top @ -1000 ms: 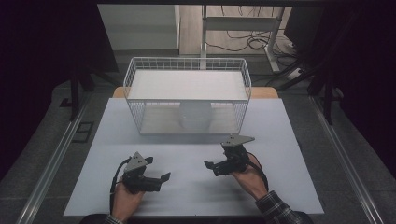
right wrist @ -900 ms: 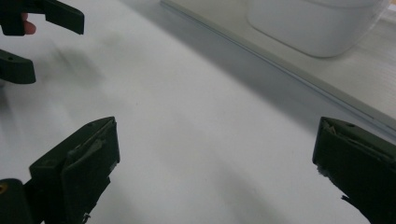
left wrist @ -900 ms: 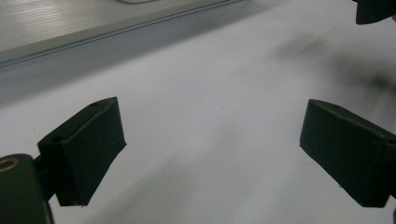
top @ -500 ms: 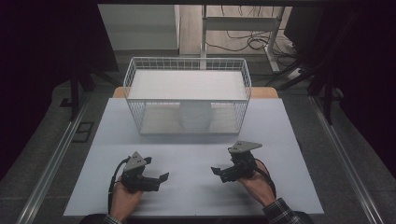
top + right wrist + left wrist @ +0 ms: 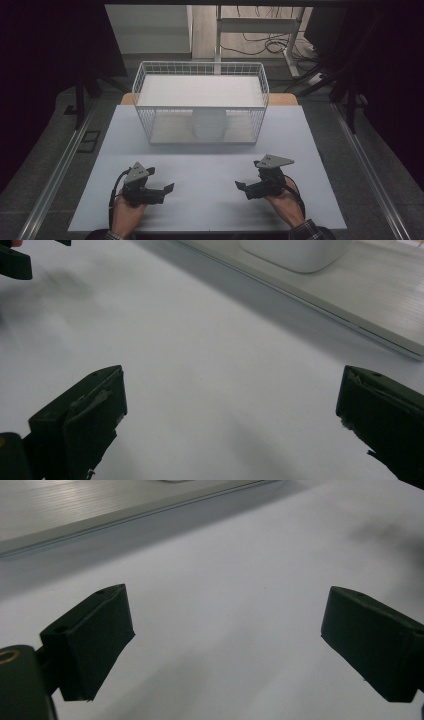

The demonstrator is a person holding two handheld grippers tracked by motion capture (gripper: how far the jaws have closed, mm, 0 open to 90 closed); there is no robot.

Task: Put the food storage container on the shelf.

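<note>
white bowl (image 5: 209, 124) inside wire basket (image 5: 150, 127)

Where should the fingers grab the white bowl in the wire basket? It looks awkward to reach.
Probably by its upper rim, coming from above through the wire basket's open top: mesh walls block the sides, and the white bowl is round and seems upright. Both grippers are open.
</note>
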